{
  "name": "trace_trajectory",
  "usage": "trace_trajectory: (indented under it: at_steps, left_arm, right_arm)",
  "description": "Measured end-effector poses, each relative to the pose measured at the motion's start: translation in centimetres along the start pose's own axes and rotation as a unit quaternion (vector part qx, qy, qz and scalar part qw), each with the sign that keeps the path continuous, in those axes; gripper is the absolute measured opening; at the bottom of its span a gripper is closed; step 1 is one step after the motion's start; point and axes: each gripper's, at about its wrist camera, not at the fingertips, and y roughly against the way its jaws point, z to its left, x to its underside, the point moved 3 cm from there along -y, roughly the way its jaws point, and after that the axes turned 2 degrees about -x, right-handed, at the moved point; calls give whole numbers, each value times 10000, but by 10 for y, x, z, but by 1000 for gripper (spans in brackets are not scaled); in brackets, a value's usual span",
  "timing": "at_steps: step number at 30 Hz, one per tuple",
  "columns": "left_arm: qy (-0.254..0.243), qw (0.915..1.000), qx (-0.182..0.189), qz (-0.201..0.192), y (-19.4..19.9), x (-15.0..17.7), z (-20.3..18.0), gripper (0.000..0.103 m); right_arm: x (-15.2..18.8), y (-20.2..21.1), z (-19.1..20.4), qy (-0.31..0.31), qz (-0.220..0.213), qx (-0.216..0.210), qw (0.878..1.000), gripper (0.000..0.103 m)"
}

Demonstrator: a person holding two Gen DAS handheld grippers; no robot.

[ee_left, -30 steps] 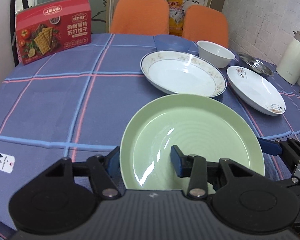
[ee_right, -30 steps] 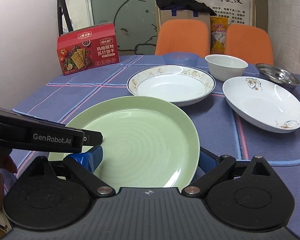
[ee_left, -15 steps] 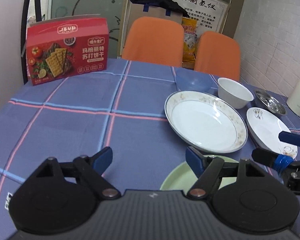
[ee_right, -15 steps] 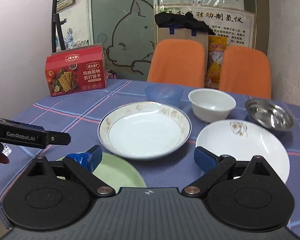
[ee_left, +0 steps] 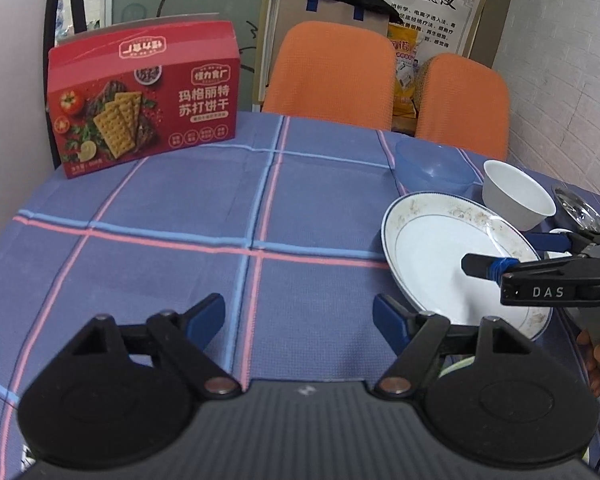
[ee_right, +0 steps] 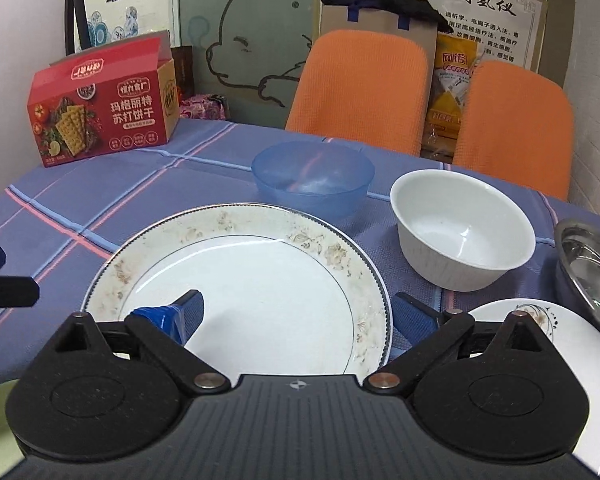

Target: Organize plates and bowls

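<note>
right gripper [ee_right: 296,318] spread over floral-rimmed plate [ee_right: 260,292]

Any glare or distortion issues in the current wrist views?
Left wrist: fisheye bends the tablecloth lines, corners vignetted, cracker box sharp. Right wrist: thin glare streaks on the floral plate and white bowl, bright reflections in the steel bowl; focus is fine.

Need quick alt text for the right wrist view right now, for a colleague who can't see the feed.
The open right hand-held gripper hovers over the near rim of a floral-rimmed white plate on a blue plaid tablecloth. Behind the plate stand a blue bowl and a white bowl; a steel bowl sits at the right edge.
</note>
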Motion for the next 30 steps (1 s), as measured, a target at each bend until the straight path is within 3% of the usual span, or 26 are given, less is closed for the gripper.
trace_trajectory:
  at_steps: [7,10,17,24,30]
  left_arm:
    - [85,9999,63,79,-18,-9,3,78]
    - [101,9999,60,95,-24,-9,2,101]
    - [106,9999,45,95,-34,-18,-1,101]
    - [-143,9991,58,396,-66,-28,-24,101]
    - [-412,9980,-125,465,-83,-27,-37,101]
  right_arm:
    - [-3,-7,7,-182,48,47,9998,89]
    - [-7,-10,15,-111,36,-151,9998,89]
    - [2,-5,7,-319,110,-307,9990,87]
    - [5,-13,12,-206,325,-490,9981,88]
    - [11,-11,9,-45,113,-603,9981,89]
